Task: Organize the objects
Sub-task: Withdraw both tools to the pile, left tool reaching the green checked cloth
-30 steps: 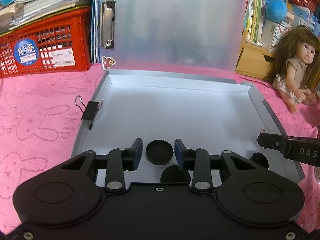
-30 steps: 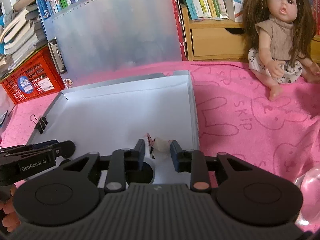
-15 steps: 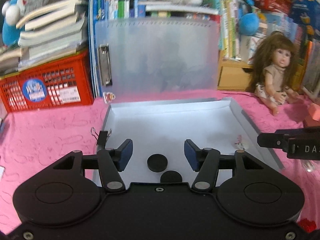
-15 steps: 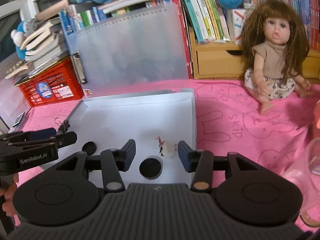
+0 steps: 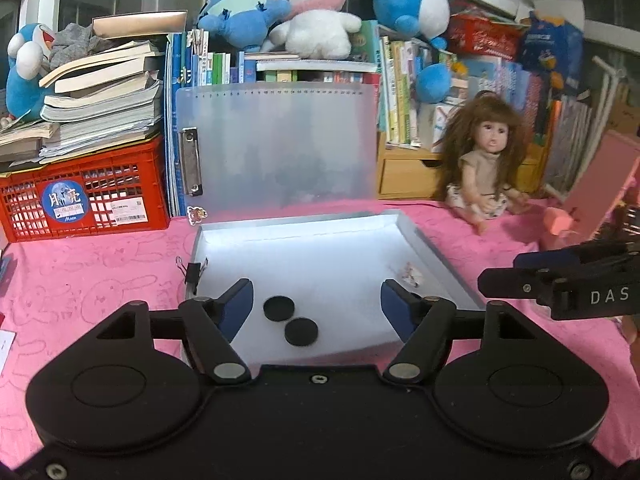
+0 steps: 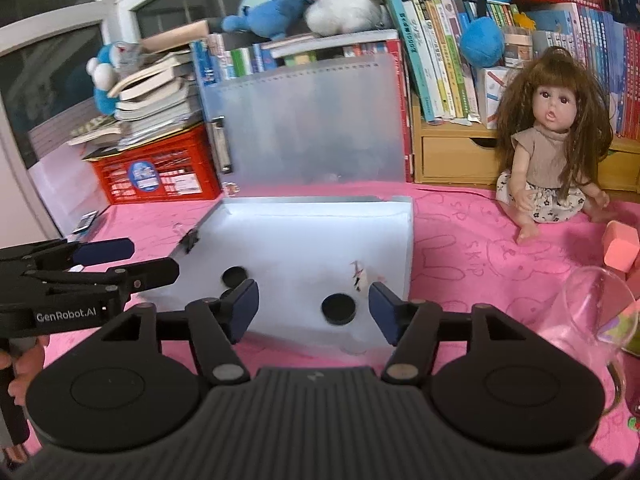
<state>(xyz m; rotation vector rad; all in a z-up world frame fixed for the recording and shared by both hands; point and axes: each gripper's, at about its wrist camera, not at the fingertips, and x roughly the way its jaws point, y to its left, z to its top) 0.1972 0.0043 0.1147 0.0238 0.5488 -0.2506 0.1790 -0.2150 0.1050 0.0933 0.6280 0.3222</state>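
An open translucent file box (image 5: 432, 254) lies on the pink cloth with its lid (image 5: 280, 148) standing up at the back. Two black discs (image 5: 279, 309) (image 5: 301, 331) lie near its front left, and a small pale trinket (image 5: 412, 273) near its right wall. My left gripper (image 5: 316, 306) is open and empty, above the box's front edge. In the right wrist view the box (image 6: 406, 240) holds a black disc (image 6: 339, 309), a second disc (image 6: 234, 276) and the trinket (image 6: 360, 276). My right gripper (image 6: 312, 308) is open and empty, pulled back from the box.
A black binder clip (image 5: 194, 272) grips the box's left wall. A doll (image 6: 552, 148) sits at the back right. A red crate (image 5: 84, 196) with stacked books stands back left. A glass vessel (image 6: 588, 320) and pink blocks (image 6: 620, 246) lie at right.
Both grippers have opened wide and drawn back and up from the box. The discs and the trinket stay lying in the box.
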